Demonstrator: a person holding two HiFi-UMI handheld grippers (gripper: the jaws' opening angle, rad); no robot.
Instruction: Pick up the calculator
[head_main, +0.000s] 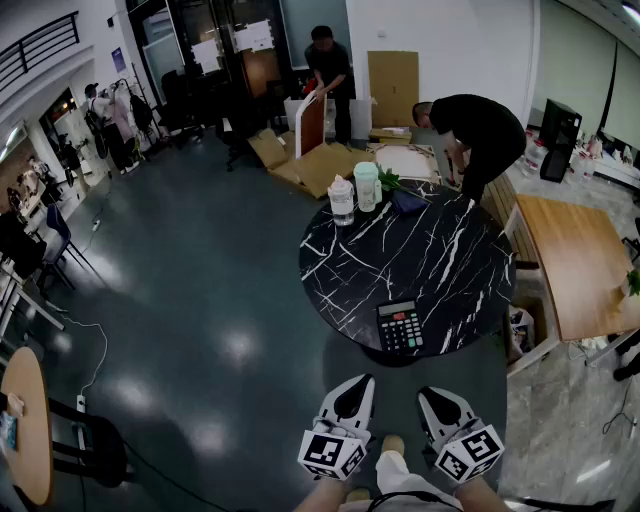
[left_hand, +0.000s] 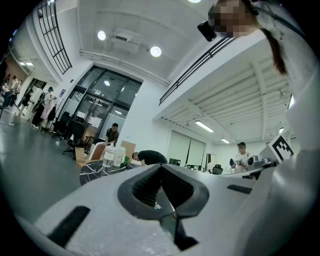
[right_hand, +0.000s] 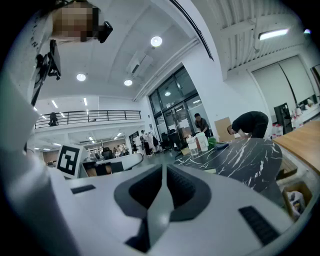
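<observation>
The calculator (head_main: 400, 326) is black with a grey screen and lies flat at the near edge of a round black marble table (head_main: 440, 250). My left gripper (head_main: 350, 390) and right gripper (head_main: 438, 398) hang side by side below the table's edge, short of the calculator and not touching it. Both are shut with nothing between the jaws. In the left gripper view the left gripper (left_hand: 162, 192) has its jaws meeting, with the table (left_hand: 97, 170) far off at the left. The right gripper (right_hand: 164, 192) also has its jaws closed together, and the table (right_hand: 245, 155) lies ahead to the right.
Two plastic cups (head_main: 342, 200) (head_main: 366, 186) and a dark pouch (head_main: 408, 202) stand at the table's far side. A wooden table (head_main: 565, 260) sits at the right. One person (head_main: 478, 130) bends over behind the table and another (head_main: 330, 65) stands by cardboard sheets (head_main: 320, 165).
</observation>
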